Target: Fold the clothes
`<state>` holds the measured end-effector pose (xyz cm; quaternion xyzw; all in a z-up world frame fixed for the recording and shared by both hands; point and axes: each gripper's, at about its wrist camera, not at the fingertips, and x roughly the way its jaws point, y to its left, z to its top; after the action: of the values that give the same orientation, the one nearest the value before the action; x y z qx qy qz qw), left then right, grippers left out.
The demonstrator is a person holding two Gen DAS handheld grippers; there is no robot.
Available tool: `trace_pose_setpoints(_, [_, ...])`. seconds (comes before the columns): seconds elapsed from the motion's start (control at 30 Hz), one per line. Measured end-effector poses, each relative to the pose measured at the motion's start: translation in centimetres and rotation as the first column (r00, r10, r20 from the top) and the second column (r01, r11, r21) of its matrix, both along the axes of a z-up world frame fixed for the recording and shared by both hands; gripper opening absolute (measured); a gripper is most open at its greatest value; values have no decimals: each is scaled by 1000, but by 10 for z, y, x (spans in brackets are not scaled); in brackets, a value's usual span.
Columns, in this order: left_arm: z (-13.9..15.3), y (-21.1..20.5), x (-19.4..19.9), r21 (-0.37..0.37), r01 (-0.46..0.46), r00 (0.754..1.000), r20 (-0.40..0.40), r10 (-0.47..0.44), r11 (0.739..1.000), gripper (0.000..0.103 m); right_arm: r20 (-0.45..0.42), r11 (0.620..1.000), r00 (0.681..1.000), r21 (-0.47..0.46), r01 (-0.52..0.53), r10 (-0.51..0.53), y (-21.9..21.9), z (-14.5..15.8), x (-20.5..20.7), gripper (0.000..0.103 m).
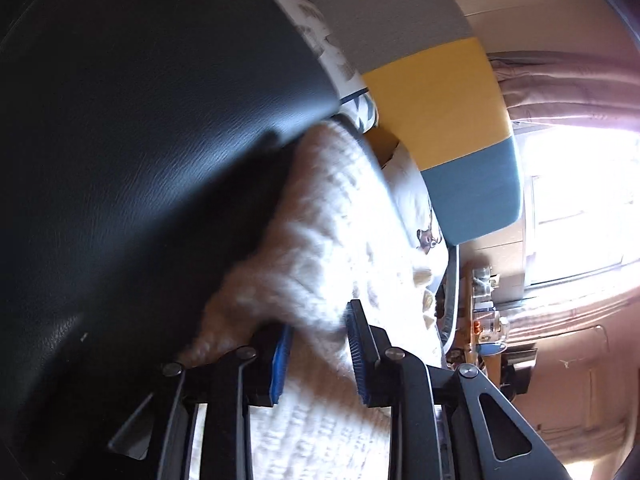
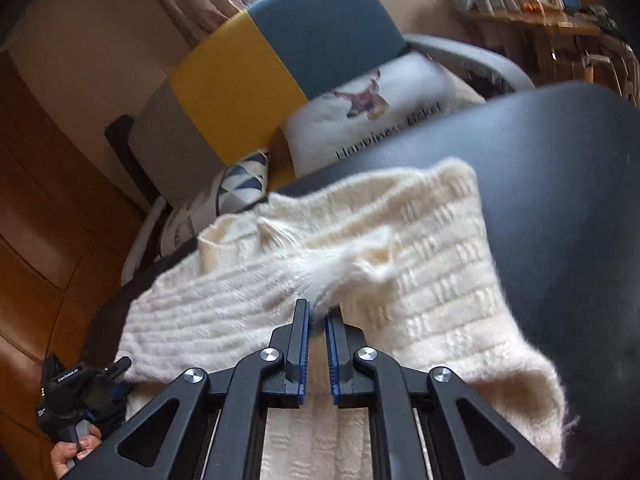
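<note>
Sweater (image 2: 320, 264): cream knit lay spread across a black leather surface (image 2: 560, 184), fuzzy edges trailing off toward the camera.
Right gripper (image 2: 318, 320): jaws stood nearly together, a raised tuft of the knit pinched between the blue pads.
Left gripper (image 1: 316, 344): jaws stood partly apart with a fold of the sweater (image 1: 320, 240) between them; whether the pads pressed on it could not be told.
Hand (image 2: 74, 454): gripped a handle at the lower left of the right view.
Backdrop: a grey, yellow and blue chair back (image 2: 256, 72) stood behind a printed cushion (image 2: 376, 108).
</note>
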<state>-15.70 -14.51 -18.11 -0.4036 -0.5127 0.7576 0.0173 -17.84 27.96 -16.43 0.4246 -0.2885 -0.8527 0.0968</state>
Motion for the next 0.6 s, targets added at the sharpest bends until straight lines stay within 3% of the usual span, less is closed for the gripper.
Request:
trace_pose_setpoints(0.07, [0, -1, -1, 24, 1, 1000, -11, -1, 1000, 25, 40, 988, 999, -152, 40, -35, 14, -21, 0, 26])
trace_pose_setpoints(0.17, [-7, -8, -3, 114, -4, 1000, -11, 5, 994, 34, 68, 935, 992, -332, 126, -109, 33, -34, -1, 26])
trace_pose_setpoints(0.23, [-12, -11, 0, 145, -16, 1000, -17, 19, 989, 37, 78, 908, 980, -367, 201, -185, 42, -37, -3, 26])
trace_pose_setpoints(0.3, [-18, -13, 2, 143, -25, 999, -26, 29, 989, 35, 60, 925, 981, -326, 194, -184, 41, -34, -11, 23])
trace_pose_setpoints(0.33, [-16, -13, 3, 111, -18, 999, -35, 22, 994, 33, 47, 943, 984, -282, 176, -169, 37, -28, -16, 17])
trace_pose_setpoints(0.37, [-13, -13, 4, 75, -11, 999, -44, 15, 997, 23, 21, 962, 990, -234, 140, -139, 31, -19, -22, 10])
trace_pose_setpoints(0.43, [-8, -14, 6, 3, 2, 998, -60, -2, 1000, 16, -76, 994, 994, -84, 75, -81, 16, 14, -25, 8])
trace_pose_setpoints(0.5, [-6, -15, 6, -56, 19, 998, -60, -22, 998, 16, -139, 996, 988, 49, 69, -62, 9, 37, -25, 8])
trace_pose_setpoints(0.6, [-12, -19, 5, -107, 46, 998, -38, -50, 993, 14, -59, 989, 996, 126, 73, -66, 11, 21, -33, 8])
